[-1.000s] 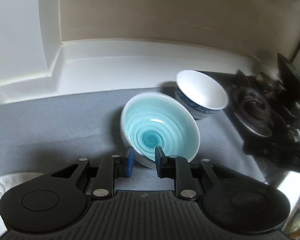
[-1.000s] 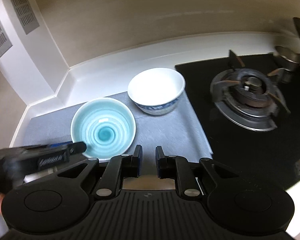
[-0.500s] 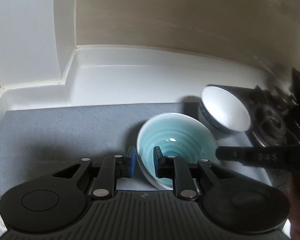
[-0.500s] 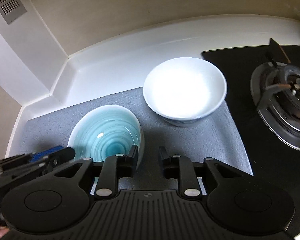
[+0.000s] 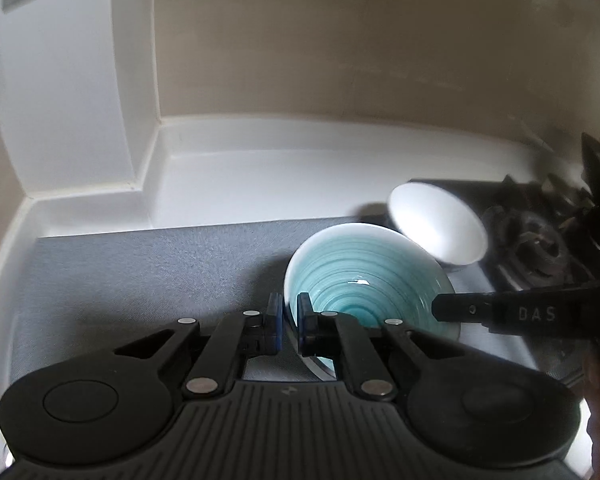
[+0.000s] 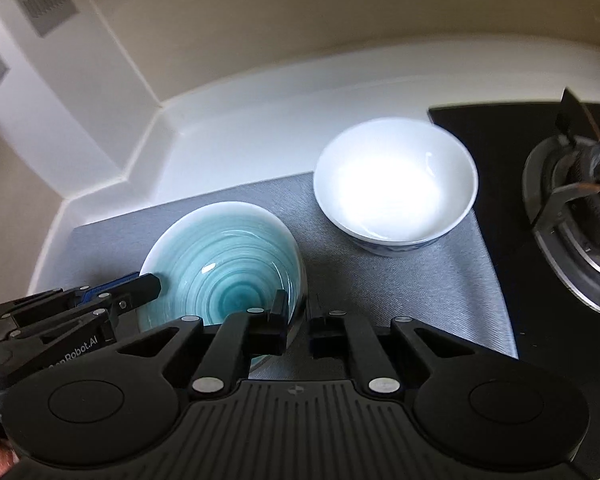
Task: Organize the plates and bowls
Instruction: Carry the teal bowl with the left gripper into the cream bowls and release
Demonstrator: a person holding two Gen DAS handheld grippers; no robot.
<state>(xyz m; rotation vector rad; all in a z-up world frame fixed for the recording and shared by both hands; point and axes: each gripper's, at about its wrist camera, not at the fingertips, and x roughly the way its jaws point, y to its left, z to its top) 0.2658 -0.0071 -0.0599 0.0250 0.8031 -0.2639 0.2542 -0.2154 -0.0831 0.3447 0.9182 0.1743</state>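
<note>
A teal bowl with spiral rings (image 5: 364, 280) (image 6: 224, 268) rests on the grey mat (image 5: 140, 272) (image 6: 412, 280). My left gripper (image 5: 289, 316) straddles its left rim, fingers closed onto it. My right gripper (image 6: 298, 320) straddles the bowl's right rim, one finger inside and one outside, narrowly apart. The left gripper shows in the right wrist view (image 6: 140, 288) at the bowl's left edge. The right gripper shows in the left wrist view (image 5: 452, 308) at the bowl's right edge. A white bowl with blue pattern (image 5: 436, 224) (image 6: 396, 180) stands behind, to the right.
A black gas hob with burner (image 5: 540, 236) (image 6: 580, 208) lies right of the mat. White counter and upstand (image 5: 260, 176) (image 6: 240, 128) run behind, with a wall corner at left.
My left gripper has slid onto the teal bowl's left rim and closed on it. My right gripper has moved left and down onto the bowl's right rim.
</note>
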